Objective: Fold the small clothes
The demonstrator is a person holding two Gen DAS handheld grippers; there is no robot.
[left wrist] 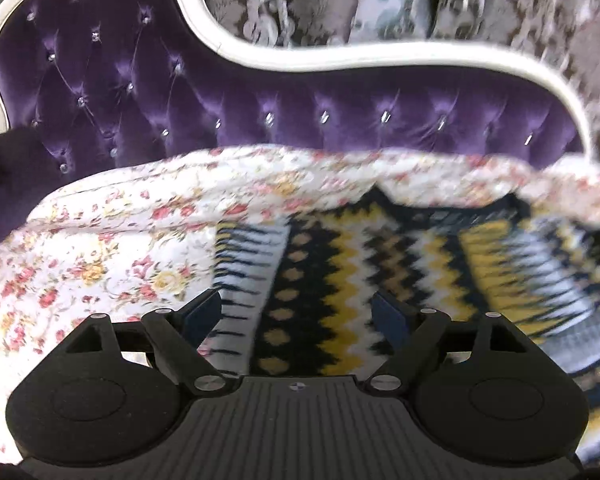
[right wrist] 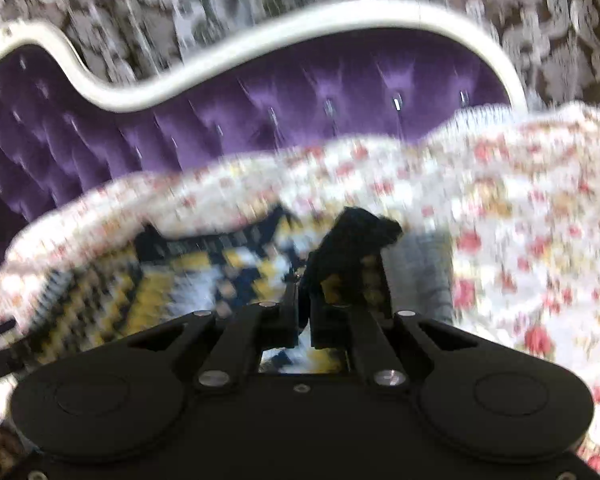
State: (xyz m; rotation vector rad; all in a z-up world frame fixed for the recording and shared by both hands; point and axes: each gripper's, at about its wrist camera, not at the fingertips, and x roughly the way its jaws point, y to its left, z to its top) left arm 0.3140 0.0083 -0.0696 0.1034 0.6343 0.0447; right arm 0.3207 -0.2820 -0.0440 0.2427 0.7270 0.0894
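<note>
A small knitted garment (left wrist: 340, 256) with black, yellow and white zigzag bands lies on the floral bedspread (left wrist: 112, 240). My left gripper (left wrist: 298, 312) is open just above its near part, with one finger on each side of the zigzag bands. In the blurred right wrist view my right gripper (right wrist: 305, 300) is shut on a dark edge of the garment (right wrist: 352, 240) and holds it bunched up over the rest of the knit (right wrist: 172, 280).
A purple tufted headboard (left wrist: 260, 96) with a white frame stands right behind the bedspread (right wrist: 520, 220). Patterned grey curtains (left wrist: 500, 8) hang beyond it. The bedspread stretches out left of the garment and right of it in the right wrist view.
</note>
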